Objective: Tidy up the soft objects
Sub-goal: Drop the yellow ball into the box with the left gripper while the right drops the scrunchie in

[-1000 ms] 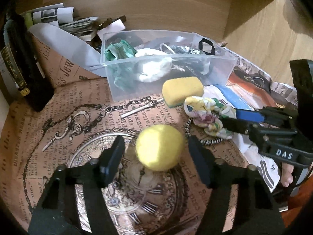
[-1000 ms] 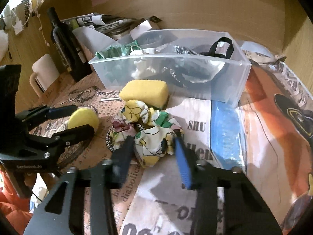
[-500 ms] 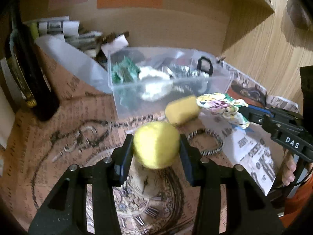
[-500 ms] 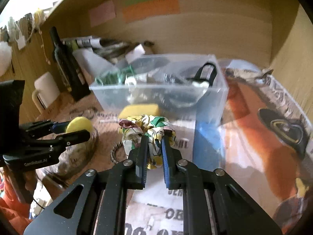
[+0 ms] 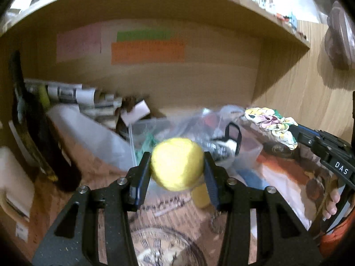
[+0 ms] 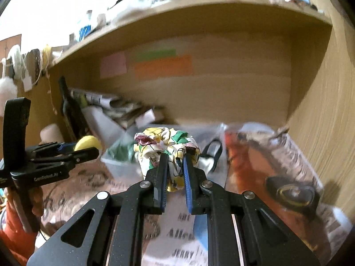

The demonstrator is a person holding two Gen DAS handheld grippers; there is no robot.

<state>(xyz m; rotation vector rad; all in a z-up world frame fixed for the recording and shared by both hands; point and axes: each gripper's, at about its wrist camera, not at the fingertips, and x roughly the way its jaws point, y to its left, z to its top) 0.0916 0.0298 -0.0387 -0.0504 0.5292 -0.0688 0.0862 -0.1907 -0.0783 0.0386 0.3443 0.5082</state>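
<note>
My left gripper (image 5: 177,166) is shut on a yellow foam ball (image 5: 177,163) and holds it in the air in front of the clear plastic bin (image 5: 248,155). My right gripper (image 6: 175,159) is shut on a floral fabric scrunchie (image 6: 165,143), lifted above the near side of the bin (image 6: 119,166). The scrunchie also shows in the left wrist view (image 5: 271,125), at the right gripper's tips, and the ball in the right wrist view (image 6: 87,143). A yellow sponge (image 5: 200,196) lies on the desk below the ball, partly hidden.
The bin holds green cloth (image 6: 121,149), a black strap (image 5: 233,136) and other items. A dark bottle (image 5: 33,137) stands at the left. Papers (image 5: 73,95) pile at the back under a shelf (image 5: 155,4). A wooden side wall (image 6: 328,110) is at the right.
Both grippers have risen with their loads and tilted up toward the bin and shelf. A second ago both were open around the ball and scrunchie on the desk; they closed and lifted.
</note>
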